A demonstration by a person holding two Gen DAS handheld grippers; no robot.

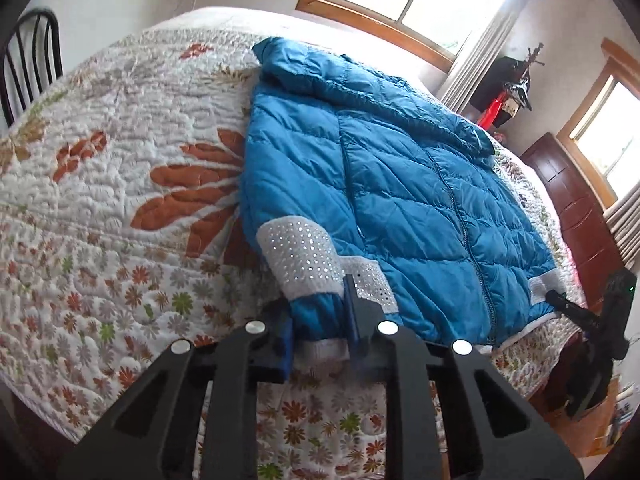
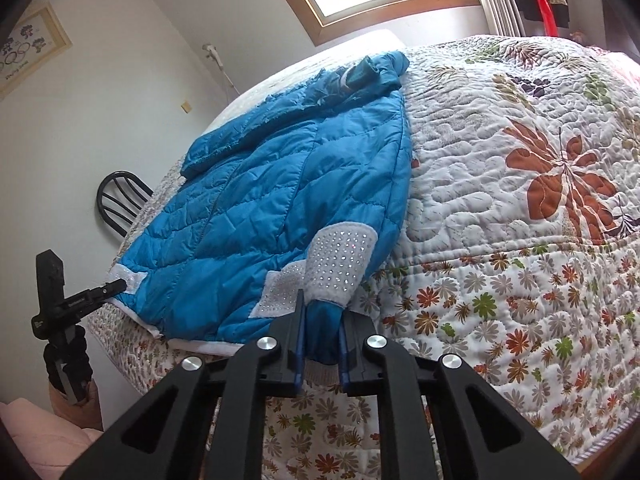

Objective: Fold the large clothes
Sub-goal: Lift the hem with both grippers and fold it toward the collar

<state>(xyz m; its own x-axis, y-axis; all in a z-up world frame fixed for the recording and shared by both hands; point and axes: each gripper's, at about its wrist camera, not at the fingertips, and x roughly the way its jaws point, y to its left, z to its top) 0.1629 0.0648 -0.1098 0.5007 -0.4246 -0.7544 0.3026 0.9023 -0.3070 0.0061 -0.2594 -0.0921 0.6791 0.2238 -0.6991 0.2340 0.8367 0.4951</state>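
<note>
— Where's the jacket?

— The blue quilted jacket (image 1: 400, 184) lies flat on the bed's floral quilt (image 1: 120, 184), stretching away ahead of both my grippers, hem toward me.

— What have you got?

— My left gripper (image 1: 320, 320) is clamped on the blue cuff (image 1: 316, 316) just below its white studded band (image 1: 300, 260). My right gripper (image 2: 322, 344) pinches the other sleeve's cuff (image 2: 322, 332).

— Anything beyond?

— A black chair (image 1: 28, 60) past the bed, to my left gripper's left.

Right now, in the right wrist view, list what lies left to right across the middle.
Left gripper → black chair → blue jacket → white studded cuff → orange flower on the quilt.
</note>
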